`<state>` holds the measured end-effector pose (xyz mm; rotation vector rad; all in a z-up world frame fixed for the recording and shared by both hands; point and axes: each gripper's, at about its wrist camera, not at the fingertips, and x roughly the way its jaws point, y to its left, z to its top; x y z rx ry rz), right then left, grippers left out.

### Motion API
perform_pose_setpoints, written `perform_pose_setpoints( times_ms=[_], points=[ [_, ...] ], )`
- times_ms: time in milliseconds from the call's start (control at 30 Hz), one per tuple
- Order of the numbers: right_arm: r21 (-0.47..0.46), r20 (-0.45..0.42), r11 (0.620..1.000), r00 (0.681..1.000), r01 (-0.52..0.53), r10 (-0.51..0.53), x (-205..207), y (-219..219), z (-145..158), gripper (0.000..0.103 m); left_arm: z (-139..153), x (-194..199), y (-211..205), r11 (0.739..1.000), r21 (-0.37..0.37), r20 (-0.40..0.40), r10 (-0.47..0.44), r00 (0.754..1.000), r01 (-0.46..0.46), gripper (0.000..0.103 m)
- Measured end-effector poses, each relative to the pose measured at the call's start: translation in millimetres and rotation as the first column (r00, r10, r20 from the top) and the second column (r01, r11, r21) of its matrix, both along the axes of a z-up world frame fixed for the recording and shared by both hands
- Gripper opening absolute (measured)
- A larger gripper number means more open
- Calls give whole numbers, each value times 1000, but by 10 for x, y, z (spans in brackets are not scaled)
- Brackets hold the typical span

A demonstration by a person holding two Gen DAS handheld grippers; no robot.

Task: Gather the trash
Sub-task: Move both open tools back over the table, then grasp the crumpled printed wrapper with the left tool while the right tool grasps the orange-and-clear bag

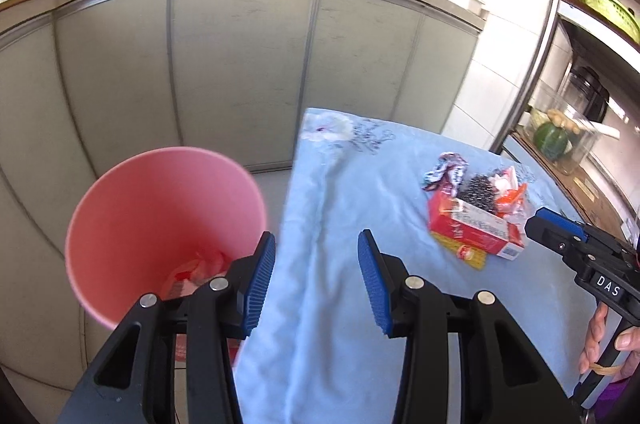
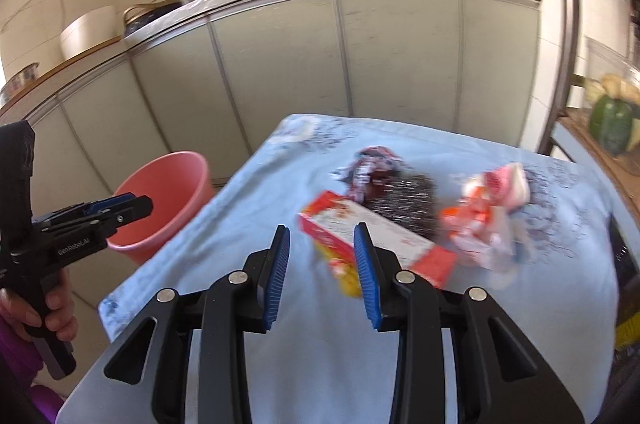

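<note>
Both the left gripper point(image 1: 316, 280) and right gripper point(image 2: 322, 276) gape wide, empty; grabbing the red cardboard box point(image 2: 372, 240) at centre frame could scatter neighbouring wrappers off the blue cloth point(image 2: 320, 364).

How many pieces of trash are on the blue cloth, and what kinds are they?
Red and white box: 1
Yellow packet under the box: 1
Dark scrubber ball: 1
Purple crumpled wrapper: 1
Orange and pink wrappers, in a heap: cannot tell how many, at least 1
Total: at least 5
</note>
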<state>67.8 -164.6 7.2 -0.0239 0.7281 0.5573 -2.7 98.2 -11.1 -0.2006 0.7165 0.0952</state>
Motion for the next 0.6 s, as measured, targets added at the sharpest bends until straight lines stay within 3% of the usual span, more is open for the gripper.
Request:
perform_pose_setpoints(
  times_ms=[333,600],
  points=[
    [24,-44,986,985,168,-167,173,-713,-145,34,82,785,-783,972,-7,-18,-235,972,235,43],
    [34,-73,972,971,232,-229,318,-933,-254,34,-22,1350,-1208,945,5,-39,-328,944,328,42]
  ],
)
